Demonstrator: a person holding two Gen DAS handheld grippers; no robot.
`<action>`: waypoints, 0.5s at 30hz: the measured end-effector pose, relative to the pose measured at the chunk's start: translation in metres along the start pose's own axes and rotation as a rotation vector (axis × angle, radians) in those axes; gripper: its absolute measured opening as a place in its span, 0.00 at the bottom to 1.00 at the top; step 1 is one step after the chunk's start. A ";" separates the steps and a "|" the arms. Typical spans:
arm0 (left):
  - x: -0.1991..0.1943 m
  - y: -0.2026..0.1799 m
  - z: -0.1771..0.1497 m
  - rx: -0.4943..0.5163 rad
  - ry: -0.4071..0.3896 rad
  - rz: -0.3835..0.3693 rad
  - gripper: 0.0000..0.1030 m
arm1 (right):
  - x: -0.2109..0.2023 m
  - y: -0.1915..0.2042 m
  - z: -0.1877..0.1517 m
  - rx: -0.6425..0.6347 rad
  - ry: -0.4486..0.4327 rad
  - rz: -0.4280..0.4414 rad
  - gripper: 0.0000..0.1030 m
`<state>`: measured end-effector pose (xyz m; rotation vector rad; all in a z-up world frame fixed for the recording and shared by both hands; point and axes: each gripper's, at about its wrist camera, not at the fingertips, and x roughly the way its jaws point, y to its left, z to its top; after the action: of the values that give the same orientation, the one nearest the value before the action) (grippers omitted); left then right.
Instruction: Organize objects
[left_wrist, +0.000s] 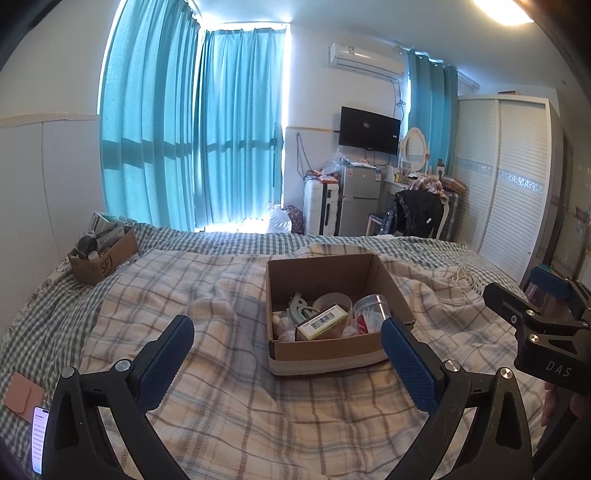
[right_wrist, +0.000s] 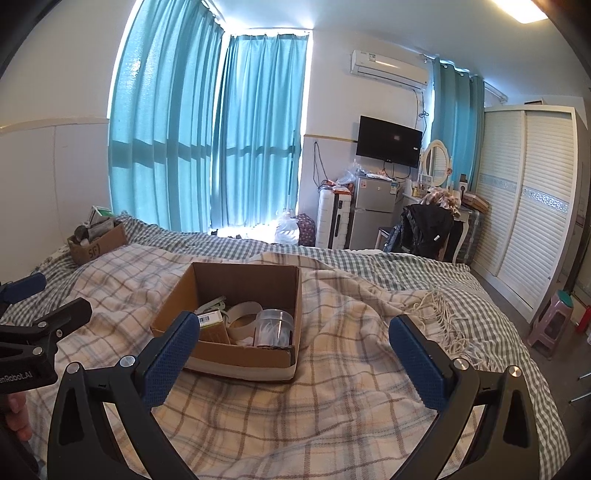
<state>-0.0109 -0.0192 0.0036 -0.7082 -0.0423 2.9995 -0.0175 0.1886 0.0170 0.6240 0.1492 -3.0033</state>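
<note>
An open cardboard box (left_wrist: 334, 349) (right_wrist: 207, 284) sits on the plaid blanket in the middle of the bed. It holds a barcode carton (left_wrist: 322, 322) (right_wrist: 212, 325), a clear plastic jar (left_wrist: 371, 308) (right_wrist: 275, 326), a white tape roll (left_wrist: 332, 301) (right_wrist: 243, 314) and a pale green clip (left_wrist: 300, 306). My left gripper (left_wrist: 288, 334) is open and empty above the blanket, just in front of the box. My right gripper (right_wrist: 291, 336) is open and empty, to the right of the box's front corner.
A second cardboard box (left_wrist: 101, 258) (right_wrist: 98, 245) full of items stands at the bed's far left by the wall. A phone (left_wrist: 38, 439) and a brown pouch (left_wrist: 24, 397) lie at the near left. A pink stool (right_wrist: 552, 323) stands on the floor at right.
</note>
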 end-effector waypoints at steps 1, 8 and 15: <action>-0.001 0.001 0.000 -0.002 -0.001 0.004 1.00 | 0.000 0.000 0.000 0.004 -0.001 0.004 1.00; -0.005 0.004 0.003 -0.008 -0.008 -0.006 1.00 | -0.002 0.003 0.001 0.005 -0.003 0.010 1.00; -0.006 0.002 0.003 -0.006 -0.012 -0.008 1.00 | -0.002 0.003 0.001 0.006 -0.003 0.007 1.00</action>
<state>-0.0065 -0.0220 0.0091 -0.6893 -0.0545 2.9975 -0.0154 0.1854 0.0183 0.6185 0.1379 -2.9988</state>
